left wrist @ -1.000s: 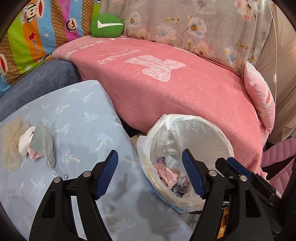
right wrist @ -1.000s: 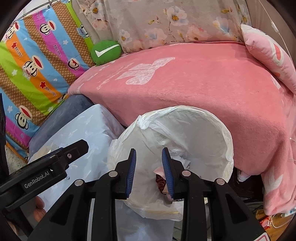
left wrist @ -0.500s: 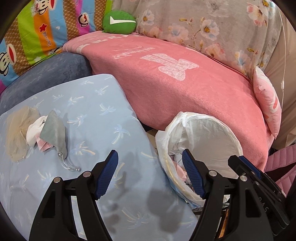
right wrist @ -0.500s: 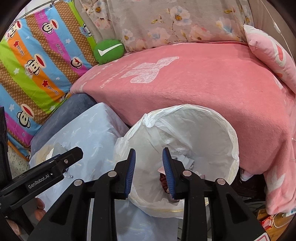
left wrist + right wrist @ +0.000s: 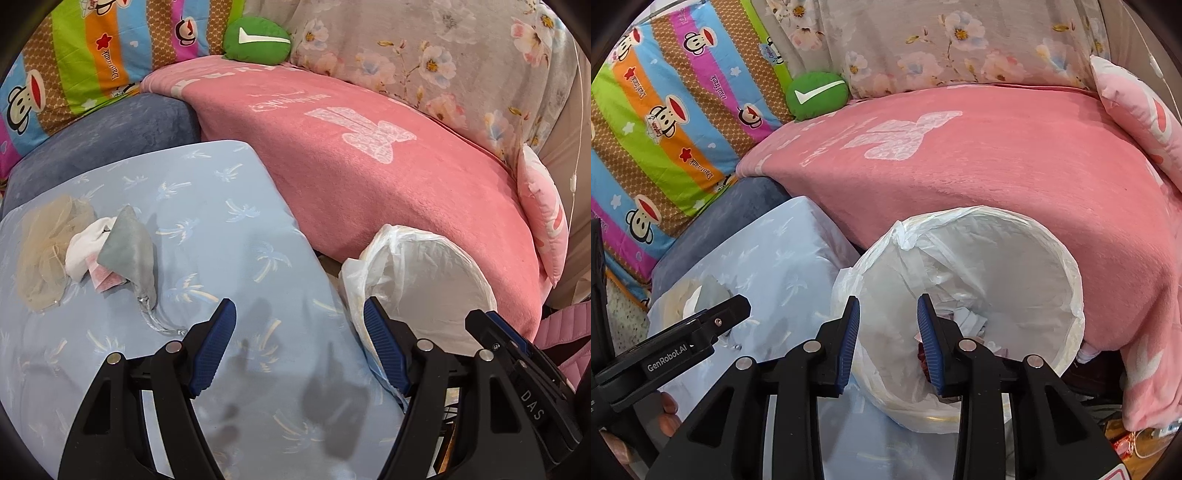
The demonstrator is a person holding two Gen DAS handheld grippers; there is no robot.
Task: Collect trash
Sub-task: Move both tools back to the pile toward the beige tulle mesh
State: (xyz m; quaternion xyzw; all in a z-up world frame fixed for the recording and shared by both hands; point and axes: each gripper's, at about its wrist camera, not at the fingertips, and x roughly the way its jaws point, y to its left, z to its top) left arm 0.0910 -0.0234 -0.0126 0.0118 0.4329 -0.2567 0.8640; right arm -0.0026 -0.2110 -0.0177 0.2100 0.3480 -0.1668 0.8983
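Observation:
A small pile of trash lies on the light blue palm-print cushion [image 5: 229,206]: a beige mesh pouf [image 5: 44,251], a white cloth [image 5: 83,251], a grey drawstring pouch [image 5: 129,251] and a pink wipe [image 5: 107,282]. My left gripper [image 5: 298,314] hovers open over the cushion, right of the pile, with nothing between its fingers. The bin with a white liner [image 5: 424,280] stands right of it, against the sofa. My right gripper [image 5: 887,306] hangs over the bin's near rim [image 5: 1075,295], its jaws narrowly apart and empty. Scraps of trash [image 5: 967,317] lie inside.
A pink blanket [image 5: 369,184] covers the sofa behind the bin. A green cushion [image 5: 258,42], a striped monkey pillow [image 5: 665,122], a floral cover [image 5: 942,48] and a pink pillow [image 5: 543,229] ring it. A navy cushion [image 5: 110,133] lies behind the blue one. A person's fingers [image 5: 668,406] show low left.
My left gripper has swung left, off the bin and over the blue cushion, nearer the pile. The right gripper stays over the bin, still empty.

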